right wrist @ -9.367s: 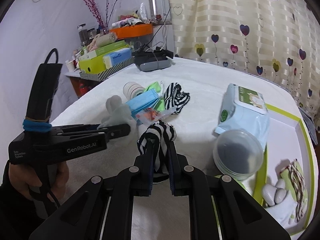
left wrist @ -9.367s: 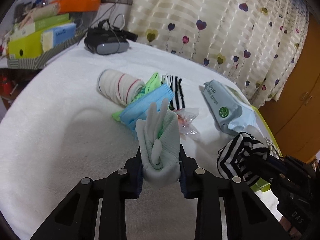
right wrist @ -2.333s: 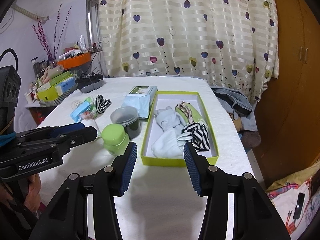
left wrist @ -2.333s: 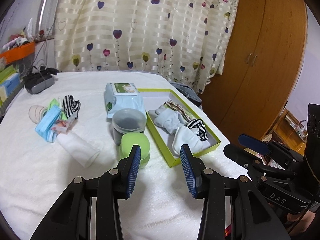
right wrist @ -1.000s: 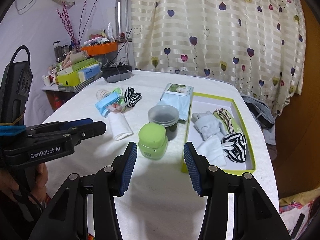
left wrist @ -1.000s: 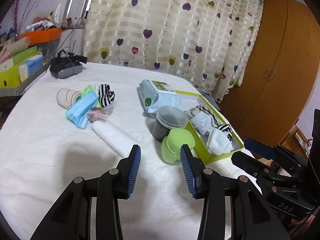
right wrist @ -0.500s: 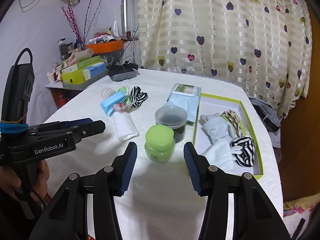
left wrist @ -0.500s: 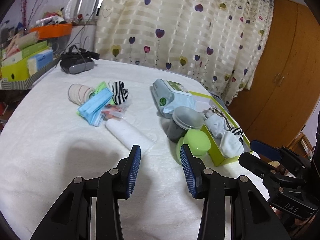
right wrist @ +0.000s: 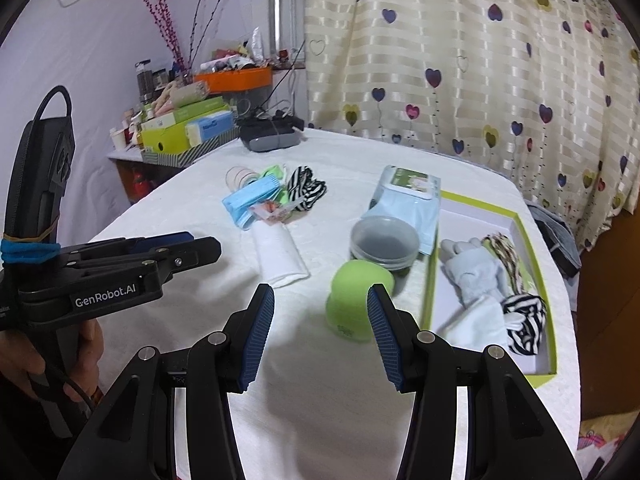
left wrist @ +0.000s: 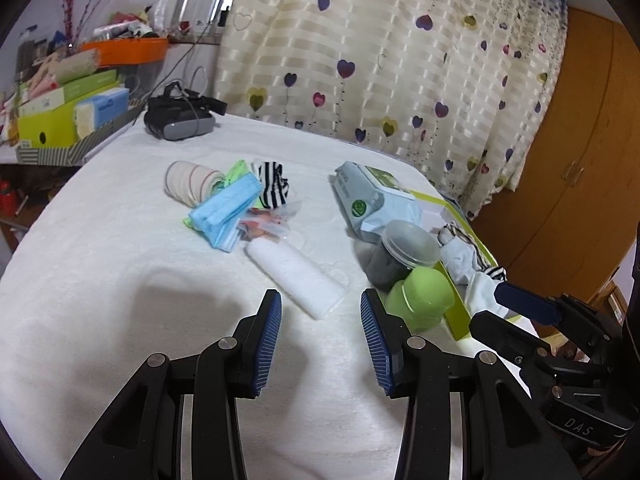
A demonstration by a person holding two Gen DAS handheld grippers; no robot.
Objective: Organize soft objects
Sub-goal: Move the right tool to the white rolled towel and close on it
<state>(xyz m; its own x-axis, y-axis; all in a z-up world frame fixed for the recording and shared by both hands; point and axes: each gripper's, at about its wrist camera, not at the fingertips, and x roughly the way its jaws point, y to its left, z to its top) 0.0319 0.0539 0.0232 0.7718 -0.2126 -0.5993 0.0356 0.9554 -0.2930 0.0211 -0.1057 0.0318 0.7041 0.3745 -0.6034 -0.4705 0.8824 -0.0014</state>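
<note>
Gloves and striped sock now inside box

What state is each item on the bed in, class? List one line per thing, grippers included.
left gripper: open, empty
right gripper: open, empty
green box: open, holds gloves and socks
grey glove: lying in the box
striped sock: bunched in the box
white towel: rolled, lying on the bed
clear tub: lidded, upright
green jar: capped, upright
blue masks: stacked flat
wipes pack: closed
</note>
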